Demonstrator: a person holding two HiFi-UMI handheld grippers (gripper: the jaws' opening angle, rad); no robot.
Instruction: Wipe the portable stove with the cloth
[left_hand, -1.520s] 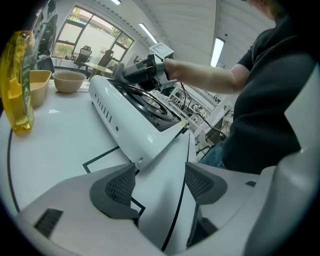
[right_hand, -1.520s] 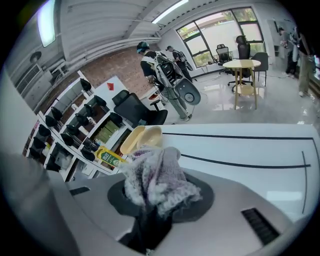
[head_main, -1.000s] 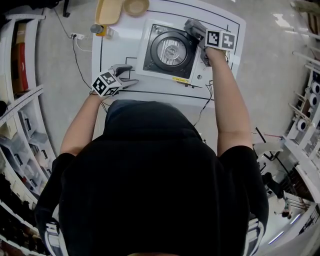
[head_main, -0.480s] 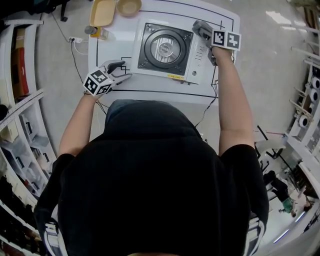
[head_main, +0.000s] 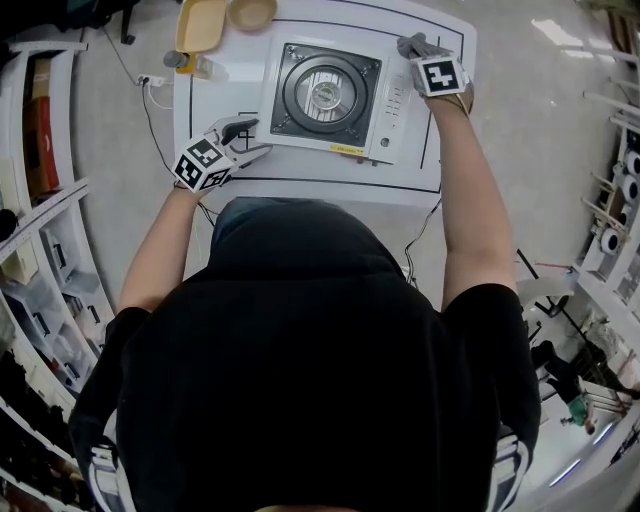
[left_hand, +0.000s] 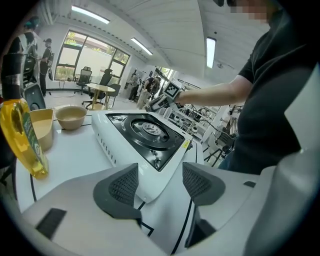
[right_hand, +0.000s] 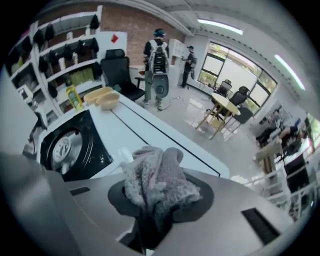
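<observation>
The portable stove (head_main: 325, 95), white with a black top and round burner, sits on the white table (head_main: 300, 185). My right gripper (head_main: 412, 47) is shut on a bunched grey cloth (right_hand: 157, 182) at the stove's far right corner, beside the control strip. The cloth (head_main: 415, 43) fills the space between the jaws of the right gripper (right_hand: 160, 200). My left gripper (head_main: 250, 142) hangs open off the stove's near left corner. Its jaws have just been closing a little, with nothing between them. In the left gripper view the stove (left_hand: 145, 132) lies just beyond the left gripper (left_hand: 160, 185).
A yellow oil bottle (left_hand: 22, 135), a tan tray (head_main: 200, 22) and a bowl (head_main: 250, 12) stand at the table's far left. Black lines mark the tabletop. A cable (head_main: 415, 235) hangs off the near edge. Shelves line the left side, and people stand beyond the table.
My right gripper has carried the cloth from the black top's right side across the control strip to the stove's far right corner. The left gripper has lifted slightly.
</observation>
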